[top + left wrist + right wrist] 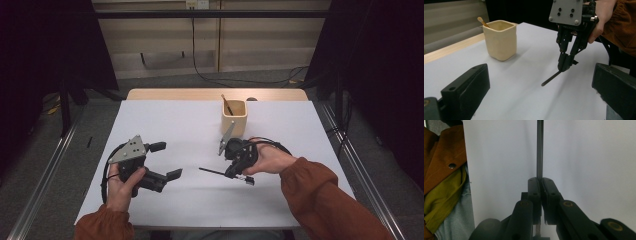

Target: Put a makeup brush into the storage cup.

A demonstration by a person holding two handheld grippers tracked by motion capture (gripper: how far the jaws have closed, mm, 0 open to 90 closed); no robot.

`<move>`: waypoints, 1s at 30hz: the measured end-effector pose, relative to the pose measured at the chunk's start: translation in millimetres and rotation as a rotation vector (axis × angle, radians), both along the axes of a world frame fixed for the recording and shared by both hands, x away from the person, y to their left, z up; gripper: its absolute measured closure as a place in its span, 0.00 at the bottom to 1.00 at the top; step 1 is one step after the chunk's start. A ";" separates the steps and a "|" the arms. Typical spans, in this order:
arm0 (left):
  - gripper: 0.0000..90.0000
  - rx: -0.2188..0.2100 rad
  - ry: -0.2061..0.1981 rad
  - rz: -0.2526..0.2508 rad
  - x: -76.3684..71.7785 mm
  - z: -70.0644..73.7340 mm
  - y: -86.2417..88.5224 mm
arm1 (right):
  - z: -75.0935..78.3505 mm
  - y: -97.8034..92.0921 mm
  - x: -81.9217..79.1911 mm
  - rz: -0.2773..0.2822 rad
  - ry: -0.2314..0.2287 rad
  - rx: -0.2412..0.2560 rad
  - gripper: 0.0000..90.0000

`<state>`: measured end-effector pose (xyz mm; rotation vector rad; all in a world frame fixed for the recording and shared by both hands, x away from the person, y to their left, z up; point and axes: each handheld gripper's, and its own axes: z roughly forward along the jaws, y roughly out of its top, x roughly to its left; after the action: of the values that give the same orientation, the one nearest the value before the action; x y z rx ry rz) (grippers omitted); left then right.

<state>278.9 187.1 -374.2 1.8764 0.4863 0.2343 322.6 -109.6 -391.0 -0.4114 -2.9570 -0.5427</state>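
I take the cup (234, 117) as my landmark; it stands on the white table (200, 200) near the far edge, and a wooden stick (226, 104) leans inside it, its top poking over the rim on the cup's left.

My right gripper (233, 172) sits just in front of the cup, on the near side of it. Its jaws are pressed together on a thin dark rod (212, 171). In the right gripper view the rod (539, 150) runs straight out from between the closed pads, over bare table. In the left gripper view the right gripper (564, 67) points downward with the rod (551, 78) slanting from its tip toward the table; I cannot tell whether the free end touches the surface. From above, the rod extends leftward from the jaws, in front of the cup and slightly to its left.

My left gripper (166, 161) is well to the left of the cup and nearer to me. Its jaws stand wide apart and hold nothing. In the left gripper view the cup (499, 40) shows between and beyond those jaws, with the stick (483, 21) at its rim.

Rust-coloured sleeves cover both forearms.
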 end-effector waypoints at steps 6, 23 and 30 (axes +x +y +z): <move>0.02 0.030 0.013 -0.038 6.0 2.4 -13.1 | -0.6 3.8 -2.1 0.024 0.002 -0.005 0.96; 0.02 0.176 0.046 -0.167 23.0 14.3 -43.5 | 0.6 7.2 0.5 0.046 0.016 -0.019 0.96; 0.02 0.280 0.091 -0.204 31.1 5.1 -54.3 | -0.9 10.5 0.3 0.085 0.025 -0.036 0.96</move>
<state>309.9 132.8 -369.0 2.2015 0.3318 0.0830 323.0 -99.1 -391.9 -0.2923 -2.9484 -0.4718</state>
